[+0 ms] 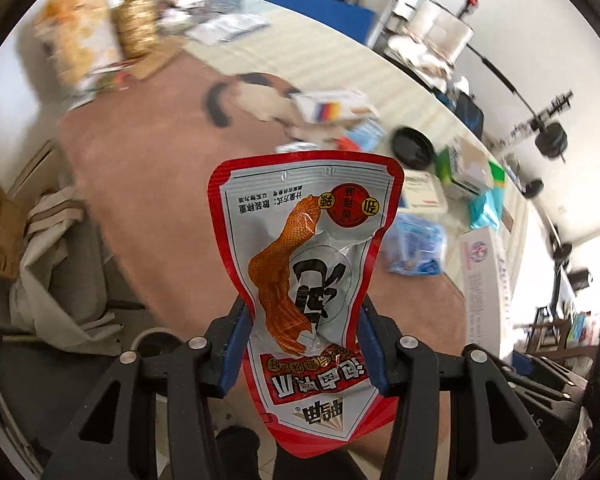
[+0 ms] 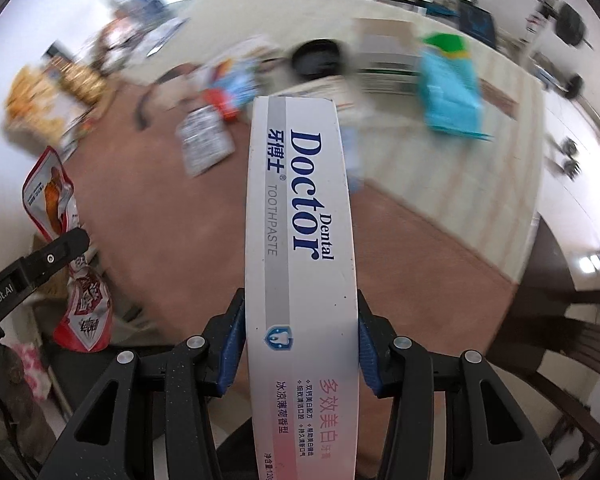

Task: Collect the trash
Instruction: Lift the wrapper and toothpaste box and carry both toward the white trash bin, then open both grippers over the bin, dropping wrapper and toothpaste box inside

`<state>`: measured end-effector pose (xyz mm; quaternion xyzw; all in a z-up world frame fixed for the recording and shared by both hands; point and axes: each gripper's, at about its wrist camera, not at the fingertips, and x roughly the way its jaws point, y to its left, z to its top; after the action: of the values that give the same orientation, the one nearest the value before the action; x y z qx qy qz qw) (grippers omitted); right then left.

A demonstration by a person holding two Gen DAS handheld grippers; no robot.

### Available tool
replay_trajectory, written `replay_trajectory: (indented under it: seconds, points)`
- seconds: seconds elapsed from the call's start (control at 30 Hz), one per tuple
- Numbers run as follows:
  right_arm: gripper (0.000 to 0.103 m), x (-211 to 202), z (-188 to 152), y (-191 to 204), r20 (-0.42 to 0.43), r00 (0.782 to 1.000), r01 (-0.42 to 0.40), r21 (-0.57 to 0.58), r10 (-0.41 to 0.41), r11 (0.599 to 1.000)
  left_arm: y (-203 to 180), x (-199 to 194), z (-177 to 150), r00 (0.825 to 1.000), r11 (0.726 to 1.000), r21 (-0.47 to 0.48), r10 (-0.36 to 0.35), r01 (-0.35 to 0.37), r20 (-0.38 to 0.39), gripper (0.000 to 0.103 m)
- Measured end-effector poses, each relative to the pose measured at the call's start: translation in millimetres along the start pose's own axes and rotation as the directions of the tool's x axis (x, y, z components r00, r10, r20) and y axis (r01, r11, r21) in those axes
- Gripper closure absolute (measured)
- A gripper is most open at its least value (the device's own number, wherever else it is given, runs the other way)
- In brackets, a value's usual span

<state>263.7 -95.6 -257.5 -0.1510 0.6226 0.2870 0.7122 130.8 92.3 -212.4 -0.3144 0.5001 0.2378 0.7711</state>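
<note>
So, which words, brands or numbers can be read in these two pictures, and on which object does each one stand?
"Doctor Dental", "TOOTHPASTE", "牙博士": on the white toothpaste box held in the right tool.
"多效美白", "冰凉薄荷香型": same box, lower end.
"鸭" and "计量方式: 散装称重", seen upside down: on the red snack pouch held in the left tool.
"nRobot.AI", cut off: on the left tool's arm.
Print on the floor litter: too blurred.

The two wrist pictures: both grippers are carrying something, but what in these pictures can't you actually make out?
- Left wrist view: the snack pouch hides the floor behind it, and the clutter beyond is motion-blurred, unreadable.
- Right wrist view: the toothpaste box runs off the bottom edge, so its near end is cut off.
- Right wrist view: the litter on the floor is smeared by motion blur.
- Both views: no bin is identifiable.
</note>
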Motion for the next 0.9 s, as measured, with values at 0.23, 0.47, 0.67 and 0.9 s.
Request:
replay_trajectory:
  seconds: [0.23,0.47,0.67,0.9]
  points:
    - [0.052,47,-55,132,-0.108,0.989,-0.114,-0.172,0.096,0.978,137,-19,-49,0.998,0.985,-0.161,0.067,-0.067,-0.006,0.056]
    - [0.053,181,-127,237,-0.293,0.954,-0.168,-0.337,0.067,0.926,280,43,-126,0.984,0.923,-0.355,0.101,-0.147,-0.145,0.056]
    - [0.053,335,-174,276,-0.43,0.902,-0.169,-0.413,-0.028,0.895,382,169,-203,0.951,0.851,-0.484,0.054,-0.203,-0.305,0.056]
    - [0.052,500,-216,288,-0.573,0.811,-0.191,-0.45,-0.118,0.873,449,298,-267,0.906,0.811,-0.536,-0.018,-0.235,-0.423,0.05]
